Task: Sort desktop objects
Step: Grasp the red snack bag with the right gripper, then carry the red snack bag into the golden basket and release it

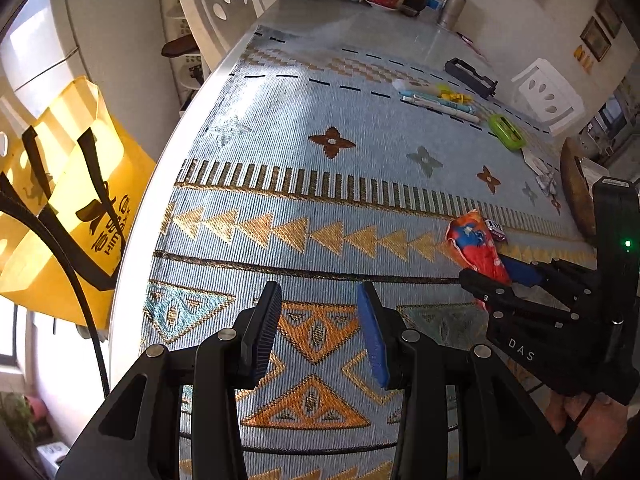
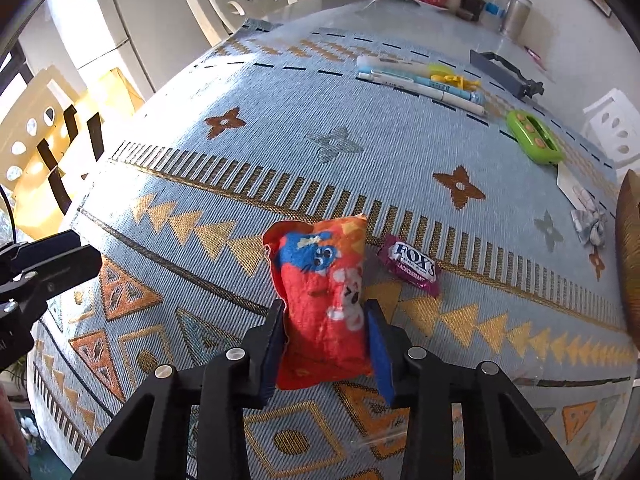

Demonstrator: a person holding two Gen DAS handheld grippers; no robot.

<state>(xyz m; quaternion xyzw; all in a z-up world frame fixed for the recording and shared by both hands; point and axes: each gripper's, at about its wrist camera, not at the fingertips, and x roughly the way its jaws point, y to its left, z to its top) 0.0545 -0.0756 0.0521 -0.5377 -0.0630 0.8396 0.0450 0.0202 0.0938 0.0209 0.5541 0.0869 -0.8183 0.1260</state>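
Nearest of all, the left hand-held gripper [image 1: 318, 334] hangs over the patterned cloth [image 1: 280, 184] on the desk [image 1: 316, 16], its two fingers standing apart with only the woven orange triangles between them; it grips nothing. Off its left side, past the desk edge, a yellow bag [image 1: 80, 184] with black handles hangs by a white chair [image 1: 224, 4].

Moving rightward, the right hand-held gripper [image 2: 326, 346] points steeply down at the cloth [image 2: 280, 132] and has a red-orange snack packet [image 2: 324, 292] between its fingers. Its black pad [image 2: 276, 344] and blue pad [image 2: 378, 352] both sit against the packet's sides near its lower end, so the packet is clamped, while its upper part with the blue cartoon face stands free above the fingers. In the left wrist view the same packet [image 1: 476, 248] shows at the right, pinched by that gripper [image 1: 504, 276].

Just right of the packet lies a purple wrapped candy [image 2: 410, 266], apart from it. Farther back on the cloth lie several pens [image 2: 420, 80] side by side, a black tray [image 2: 506, 70] beyond them, and a green device [image 2: 534, 138] to the right. A crumpled silver wrapper [image 2: 590, 220] lies near the right edge.
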